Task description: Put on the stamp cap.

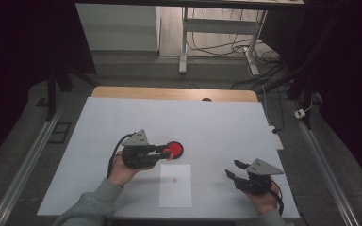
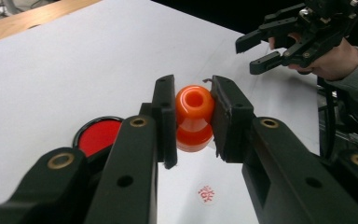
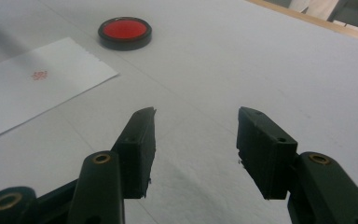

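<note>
White-covered table (image 1: 122, 122), wood edge at far side, dim room with cabled desk legs beyond. Clamped in left gripper (image 2: 193, 119): orange stamp (image 2: 194, 116), upright, long axis vertical, just beside red ink pad (image 2: 98, 135), above stamped paper (image 1: 175, 188). Right gripper (image 3: 193, 149) spread wide, holding nothing.

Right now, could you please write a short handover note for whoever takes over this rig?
Left gripper: shut on the orange stamp, held above the table near the red ink pad.
Right gripper: open, holding nothing, low at the table's right.
Paper: flat on the white table, one red mark already on it.
Done: one print, it seems.
Left: probably re-ink or set the stamp down; I cannot tell which.
</note>
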